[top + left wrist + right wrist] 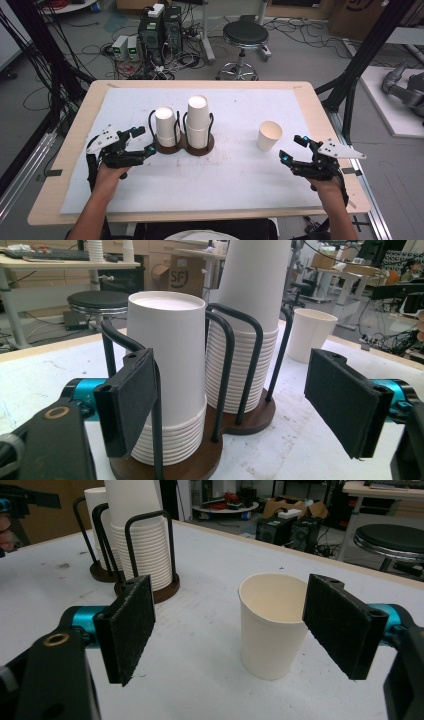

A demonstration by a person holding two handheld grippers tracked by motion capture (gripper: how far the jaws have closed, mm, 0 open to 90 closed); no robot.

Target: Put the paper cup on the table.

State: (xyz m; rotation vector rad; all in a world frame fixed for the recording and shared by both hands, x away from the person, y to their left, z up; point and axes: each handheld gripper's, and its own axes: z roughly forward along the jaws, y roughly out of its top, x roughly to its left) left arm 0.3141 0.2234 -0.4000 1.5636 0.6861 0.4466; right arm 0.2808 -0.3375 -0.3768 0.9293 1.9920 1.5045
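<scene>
A: Surface first. White mat [235, 175] over a light wood table [70, 165], mat scuffed in the middle. Past the far edge: grey floor, cables, computer towers [160, 27], black stool [245, 35].

B: Room to move?

A: Bare mat between the two grippers, wide stretch. The left gripper [142, 140] sits near the left table edge, the right gripper [294, 149] near the right edge. Black frame post [367, 47] stands beyond the right gripper, off the table.

B: Jaw states?

A: Left gripper [240, 405] wide apart, nothing between the pads. Right gripper [240, 635] also wide apart, holding nothing.

B: Things?

A: Just ahead of the left gripper: the shorter cup stack [167, 370], upside down in a black wire holder on a brown base [200, 467]. In the left gripper view its left pad overlaps the stack's side; can't tell if it's touching. Behind and beside it, the taller cup stack [247, 315] in its own wire loops. The loops [225, 355] stand in the way of gripping the stacks low.

B: Right side?

A: Single paper cup [272, 625], upright, mouth up, just ahead of the right gripper, closer to its right pad, apart from both pads. Same cup [270, 135] stands well apart from the holder.
</scene>
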